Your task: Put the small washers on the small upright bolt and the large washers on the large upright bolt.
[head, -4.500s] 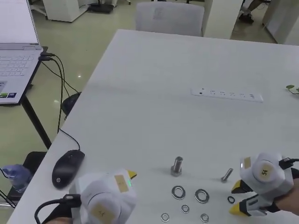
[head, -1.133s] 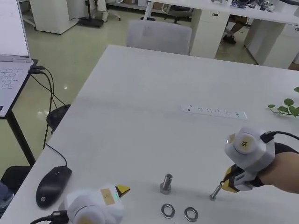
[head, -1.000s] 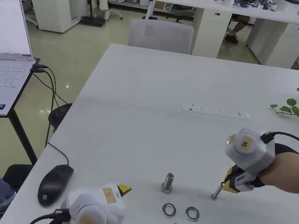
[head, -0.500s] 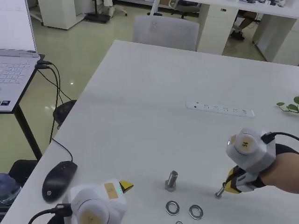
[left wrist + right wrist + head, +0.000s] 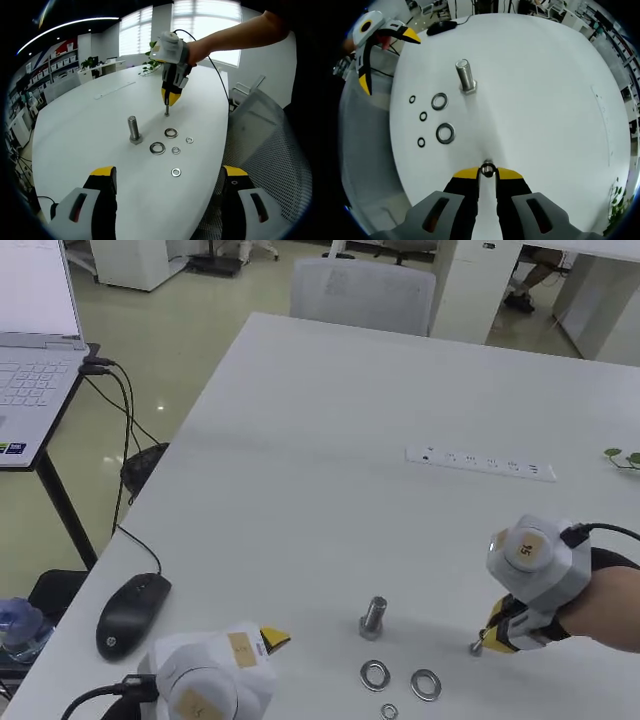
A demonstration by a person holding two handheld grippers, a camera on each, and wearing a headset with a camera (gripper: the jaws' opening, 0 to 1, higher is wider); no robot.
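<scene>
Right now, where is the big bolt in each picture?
Head view: the big bolt stands low in the middle, left of the small bolt.
Left gripper view: the bolt is centre, slightly left.
Right gripper view: the bolt is upper middle.
Shared landmark: two large washers lie beside it.

- Yellow sticker (image 5: 527, 548) on top of the right tool (image 5: 487, 640): two dark digits, seemingly "54", turned sideways.
- Yellow labels (image 5: 240, 648) on the left tool (image 5: 167, 175) body: print too small to read.
- Small pale logo (image 5: 112, 642) on the black mouse (image 5: 132, 602): not legible.
- Coloured stickers (image 5: 12, 448) on the laptop (image 5: 35, 390) palm rest: illegible.
</scene>
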